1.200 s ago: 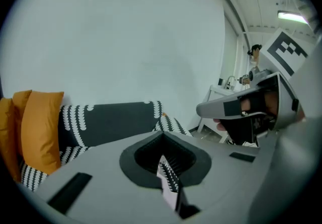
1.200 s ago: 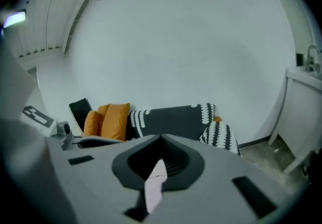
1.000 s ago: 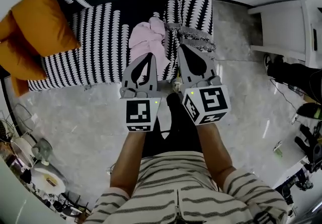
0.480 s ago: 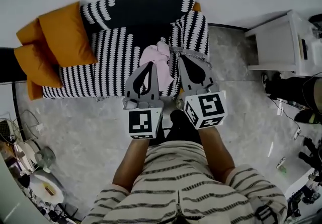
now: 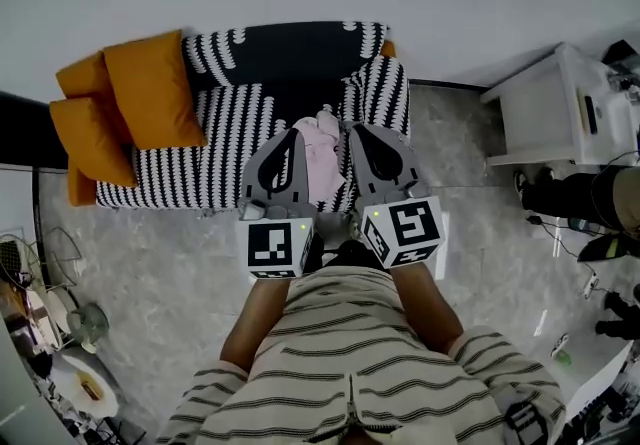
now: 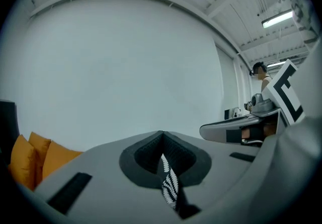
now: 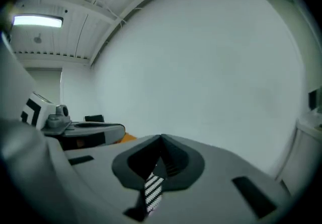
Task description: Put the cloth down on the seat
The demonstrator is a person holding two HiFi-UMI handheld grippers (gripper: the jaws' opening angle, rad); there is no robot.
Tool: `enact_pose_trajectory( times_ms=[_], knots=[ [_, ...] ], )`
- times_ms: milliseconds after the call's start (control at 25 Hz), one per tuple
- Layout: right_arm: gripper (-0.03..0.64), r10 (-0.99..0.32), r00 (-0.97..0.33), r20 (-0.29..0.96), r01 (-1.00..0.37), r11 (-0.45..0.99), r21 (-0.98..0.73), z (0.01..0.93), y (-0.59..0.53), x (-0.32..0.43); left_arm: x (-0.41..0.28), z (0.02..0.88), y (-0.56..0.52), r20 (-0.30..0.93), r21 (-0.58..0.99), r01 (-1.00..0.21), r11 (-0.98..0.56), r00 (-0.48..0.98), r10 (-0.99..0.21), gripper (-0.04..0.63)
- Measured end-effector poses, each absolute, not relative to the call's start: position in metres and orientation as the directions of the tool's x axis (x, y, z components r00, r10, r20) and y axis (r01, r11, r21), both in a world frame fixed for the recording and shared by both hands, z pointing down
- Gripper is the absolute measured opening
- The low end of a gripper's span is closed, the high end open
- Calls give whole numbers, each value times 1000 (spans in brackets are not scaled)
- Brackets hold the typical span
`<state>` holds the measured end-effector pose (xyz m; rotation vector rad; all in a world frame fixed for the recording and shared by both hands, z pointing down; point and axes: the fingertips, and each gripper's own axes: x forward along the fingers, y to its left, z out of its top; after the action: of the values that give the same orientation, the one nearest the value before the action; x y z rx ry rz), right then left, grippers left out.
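A crumpled pink cloth point(image 5: 322, 145) lies on the seat of the black-and-white striped sofa point(image 5: 225, 138), near its right armrest. Both grippers are held side by side in front of the sofa, pointing at the wall above it. In the head view the left gripper point(image 5: 293, 134) has its tip over the cloth's left edge, and the right gripper point(image 5: 358, 130) has its tip just right of the cloth. Both are shut with nothing in them. In the left gripper view point(image 6: 162, 133) and the right gripper view point(image 7: 161, 138) the jaws meet, and only a sliver of striped fabric shows through the slit.
Orange cushions point(image 5: 130, 103) are piled on the sofa's left end. A white cabinet point(image 5: 560, 103) stands at the right, with dark gear point(image 5: 585, 198) on the floor in front of it. Small clutter point(image 5: 60, 333) sits at lower left. The floor is grey marble point(image 5: 170, 253).
The view has drawn back and up from the sofa, which now looks smaller and farther. Both grippers stay shut and side by side; the cloth rests unmoved on the seat.
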<state>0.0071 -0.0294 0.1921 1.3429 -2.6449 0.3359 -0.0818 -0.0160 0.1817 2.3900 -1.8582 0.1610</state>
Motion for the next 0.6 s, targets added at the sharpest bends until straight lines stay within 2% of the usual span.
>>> enact_pose_trajectory(
  times_ms=[600],
  knots=[
    [12, -784, -605, 140, -795, 603, -58, 138, -26, -11, -103, 135, -10, 61, -31, -975, -222, 220, -974, 3]
  ],
)
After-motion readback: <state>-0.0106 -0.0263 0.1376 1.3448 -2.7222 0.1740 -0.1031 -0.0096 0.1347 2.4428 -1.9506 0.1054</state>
